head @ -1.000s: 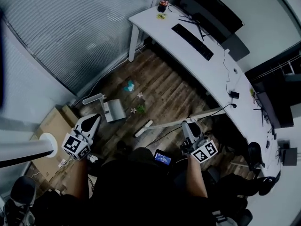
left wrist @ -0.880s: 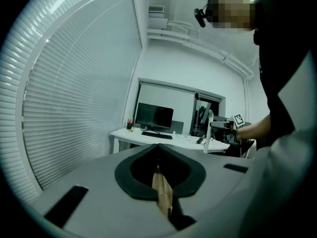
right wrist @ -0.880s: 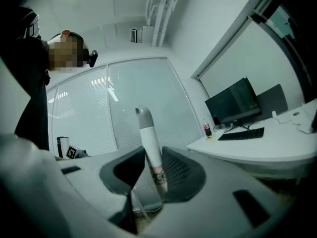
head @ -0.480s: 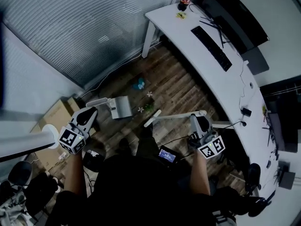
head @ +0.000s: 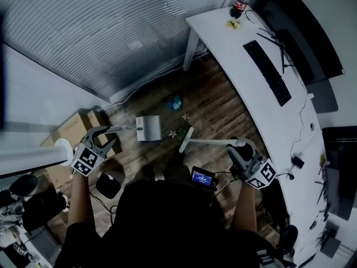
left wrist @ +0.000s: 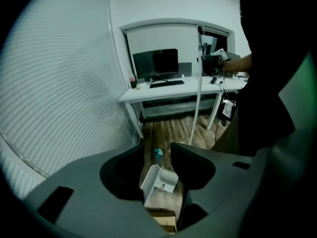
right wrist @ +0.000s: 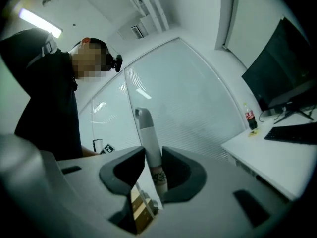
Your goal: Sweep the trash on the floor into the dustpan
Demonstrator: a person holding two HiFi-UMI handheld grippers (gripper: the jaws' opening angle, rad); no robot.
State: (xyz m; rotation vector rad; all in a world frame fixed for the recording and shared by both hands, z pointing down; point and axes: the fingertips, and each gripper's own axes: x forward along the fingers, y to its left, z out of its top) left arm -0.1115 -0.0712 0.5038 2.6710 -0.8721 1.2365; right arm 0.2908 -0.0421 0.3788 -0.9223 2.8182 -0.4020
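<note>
- A dark wood-plank floor lies between the window wall and the desk.
- Closed horizontal blinds, pale grey with faint streaks of reflected light, cover the long wall.
- 1 long white desk on white legs runs down the right side of the head view.
- On it are 1 black keyboard, 1 dark monitor and 1 bottle at the far corner.
- 1 cardboard box sits on the floor by the blinds.
- 1 bright strip light shows on the ceiling.
- The dark shape at lower left may be an office chair.
</note>
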